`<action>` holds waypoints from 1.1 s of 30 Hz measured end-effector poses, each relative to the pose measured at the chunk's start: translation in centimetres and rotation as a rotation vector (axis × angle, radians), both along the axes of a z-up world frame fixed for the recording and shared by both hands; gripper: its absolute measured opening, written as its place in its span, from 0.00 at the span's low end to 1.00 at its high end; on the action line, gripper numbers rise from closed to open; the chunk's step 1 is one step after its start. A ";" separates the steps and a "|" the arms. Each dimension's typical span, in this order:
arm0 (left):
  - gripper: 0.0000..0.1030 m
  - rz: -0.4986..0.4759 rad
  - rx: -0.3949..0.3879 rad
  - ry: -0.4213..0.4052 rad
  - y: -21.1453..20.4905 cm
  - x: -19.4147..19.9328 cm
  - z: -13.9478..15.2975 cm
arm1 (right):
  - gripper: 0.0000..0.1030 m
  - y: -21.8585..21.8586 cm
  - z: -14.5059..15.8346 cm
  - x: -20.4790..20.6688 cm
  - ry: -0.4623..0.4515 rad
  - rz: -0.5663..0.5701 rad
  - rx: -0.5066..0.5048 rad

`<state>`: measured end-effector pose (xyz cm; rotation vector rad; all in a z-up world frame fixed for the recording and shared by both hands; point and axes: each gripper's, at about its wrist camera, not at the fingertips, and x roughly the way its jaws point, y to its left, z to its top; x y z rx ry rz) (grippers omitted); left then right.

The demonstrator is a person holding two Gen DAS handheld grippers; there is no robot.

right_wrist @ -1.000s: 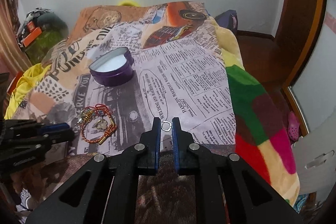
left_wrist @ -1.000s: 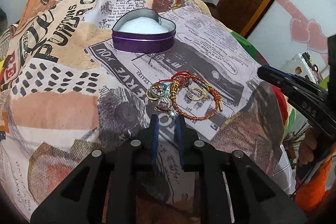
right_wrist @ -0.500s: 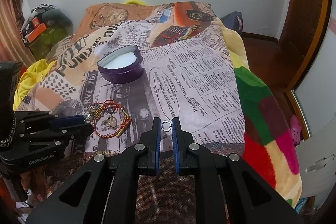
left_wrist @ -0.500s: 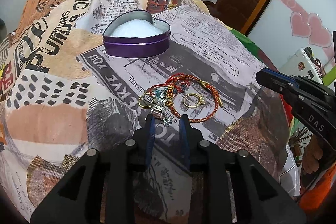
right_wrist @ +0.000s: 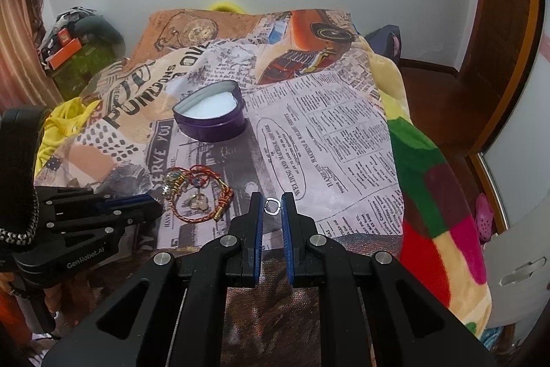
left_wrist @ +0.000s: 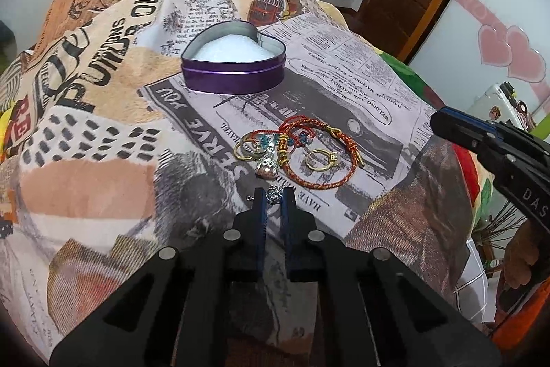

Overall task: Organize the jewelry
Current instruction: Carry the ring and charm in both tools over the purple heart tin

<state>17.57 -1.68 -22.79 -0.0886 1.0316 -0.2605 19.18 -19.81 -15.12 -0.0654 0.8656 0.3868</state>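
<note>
Not much is sorted yet by the looks of it: the purple heart-shaped tin [left_wrist: 233, 64] sits open on the newspaper-print blanket [left_wrist: 103, 133] with only its white padding showing, 0 pieces inside as far as the views reveal. The left gripper [left_wrist: 274, 196] has its blue pads pinched on a small silver charm [left_wrist: 274, 192] at the near edge of the jewelry pile [left_wrist: 295, 153], so that is probably the 1st piece in hand. The right gripper [right_wrist: 273, 205] hangs off to the side with a little silver ring [right_wrist: 272, 206] between its tips, jaws only slightly apart; whether it's really clamped is hard to say. Left in the pile: 1 red-and-gold cord bracelet [left_wrist: 319, 160], 1 gold ring with a stone [left_wrist: 322, 159], roughly 2 gold hoops [left_wrist: 244, 149], 1 beaded pendant.
</note>
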 end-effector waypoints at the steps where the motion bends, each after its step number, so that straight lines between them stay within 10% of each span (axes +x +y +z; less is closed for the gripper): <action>1: 0.07 0.003 -0.002 -0.003 0.1 -0.2 0.2 | 0.09 0.0 0.2 -0.1 -0.002 0.001 0.002; 33: 0.07 0.087 -0.017 -0.312 4.9 -0.2 10.7 | 0.09 5.6 6.4 0.9 -0.182 0.078 0.055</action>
